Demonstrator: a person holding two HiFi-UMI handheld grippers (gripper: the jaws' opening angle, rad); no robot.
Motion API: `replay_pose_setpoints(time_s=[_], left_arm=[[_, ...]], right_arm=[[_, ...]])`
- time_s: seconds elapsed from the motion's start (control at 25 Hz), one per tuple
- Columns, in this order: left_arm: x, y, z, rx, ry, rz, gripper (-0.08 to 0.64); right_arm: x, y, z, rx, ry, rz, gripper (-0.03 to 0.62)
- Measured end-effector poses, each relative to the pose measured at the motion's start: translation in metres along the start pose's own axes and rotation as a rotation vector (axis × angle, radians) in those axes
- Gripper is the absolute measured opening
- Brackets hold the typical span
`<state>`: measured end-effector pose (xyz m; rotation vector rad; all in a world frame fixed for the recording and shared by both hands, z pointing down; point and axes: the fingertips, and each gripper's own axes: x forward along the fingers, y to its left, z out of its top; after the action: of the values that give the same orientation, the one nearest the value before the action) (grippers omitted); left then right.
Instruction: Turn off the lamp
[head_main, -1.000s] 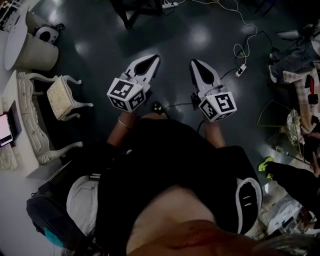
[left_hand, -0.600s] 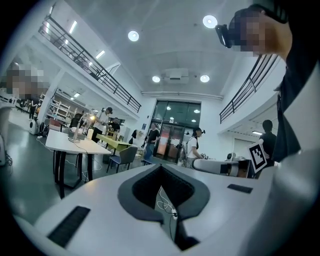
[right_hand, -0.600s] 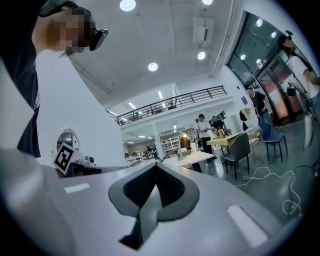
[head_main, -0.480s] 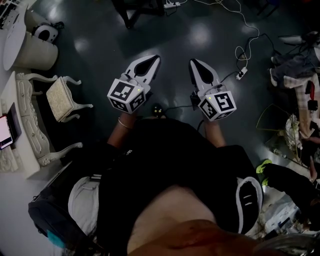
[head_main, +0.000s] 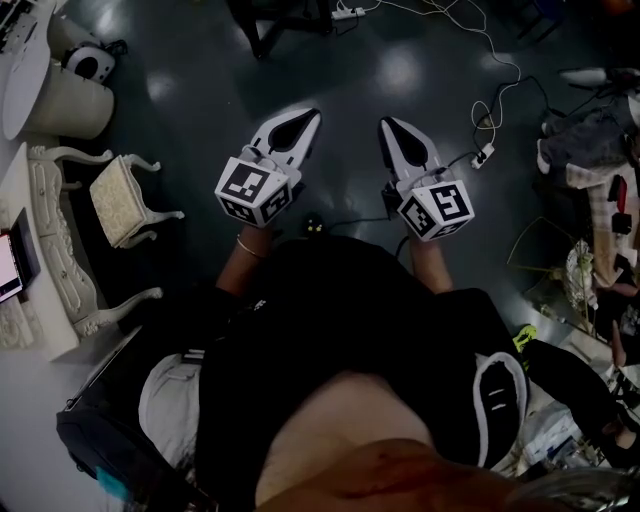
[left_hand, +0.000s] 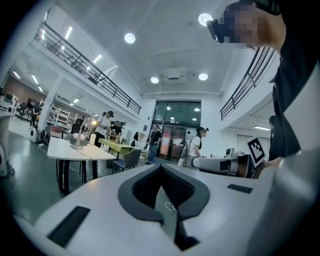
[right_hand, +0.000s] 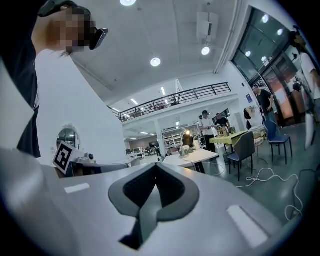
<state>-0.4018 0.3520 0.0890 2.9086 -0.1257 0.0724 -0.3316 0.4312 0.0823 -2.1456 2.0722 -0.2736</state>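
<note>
The small white power strip (head_main: 482, 155) has drifted nearer the walker; white left gripper (head_main: 312, 117) and right gripper (head_main: 386, 124) are pressed together, empty; the glowing desk lamp (left_hand: 78, 140) stands well ahead on a white table (left_hand: 95, 154); close in squarely before nudging its switch.

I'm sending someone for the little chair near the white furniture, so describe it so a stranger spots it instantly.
In the head view, white furniture lines the left edge of the dark floor. The chair sits just right of the carved white desk, below the round white table. It alone has a square cream seat on curved white legs.
</note>
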Motion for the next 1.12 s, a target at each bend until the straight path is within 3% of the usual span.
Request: replay_pose_setpoints(time_s=[0.44,0.68,0.84,1.12], left_arm=[[0.013,0.01,-0.01,-0.023,0.016,-0.029,0.006],[0.03,0.015,-0.01,-0.026,0.016,-0.002,0.006],[0.042,0.017,-0.009,-0.032,0.035,0.046,0.006],[0.064,0.02,-0.005,-0.042,0.009,0.066,0.006]], right_arm=[[0.008,-0.016,-0.006,0.013,0.023,-0.038,-0.002],[0.008,-0.038,-0.004,0.02,0.03,-0.044,-0.002],[0.012,-0.057,0.001,0.023,0.038,-0.023,-0.002],[0.026,-0.081,0.01,0.026,0.037,0.02,-0.002]])
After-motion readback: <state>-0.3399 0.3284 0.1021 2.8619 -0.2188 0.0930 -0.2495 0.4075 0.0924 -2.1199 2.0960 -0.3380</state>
